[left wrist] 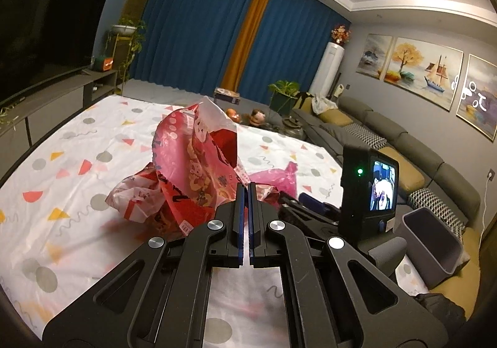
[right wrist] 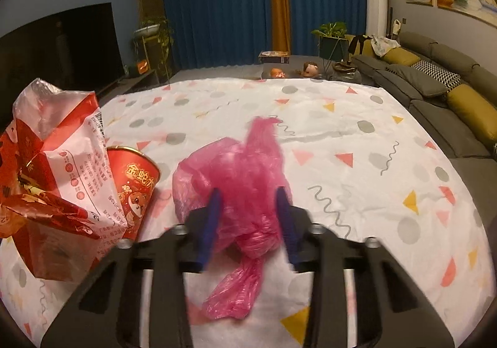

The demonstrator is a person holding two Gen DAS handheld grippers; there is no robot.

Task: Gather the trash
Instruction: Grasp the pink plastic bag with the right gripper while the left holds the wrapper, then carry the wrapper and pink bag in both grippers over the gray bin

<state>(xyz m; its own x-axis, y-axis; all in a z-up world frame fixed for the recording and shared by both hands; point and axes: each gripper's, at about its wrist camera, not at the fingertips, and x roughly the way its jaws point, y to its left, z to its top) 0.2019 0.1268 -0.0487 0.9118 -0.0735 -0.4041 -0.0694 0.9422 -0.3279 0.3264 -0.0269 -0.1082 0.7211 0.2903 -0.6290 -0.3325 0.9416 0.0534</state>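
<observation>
Pinching crinkled red and white printed plastic wrappers (left wrist: 192, 167), the left gripper (left wrist: 248, 189) is fully closed on them above the patterned sheet (left wrist: 62, 136). The right gripper (right wrist: 248, 211), blurred and half-narrowed, straddles a knotted pink plastic bag (right wrist: 239, 180) lying on the sheet; pad contact is unclear. Only the right view shows a red paper cup (right wrist: 133, 186) with gold Chinese lettering; only the left shows a grey bin (left wrist: 435, 242)

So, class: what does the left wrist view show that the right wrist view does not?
Only the left wrist view shows the grey bin and the right device's screen. Only the right wrist view shows the red cup beside the bag. Both share the red printed bag, the pink plastic bag and the patterned sheet.
</observation>
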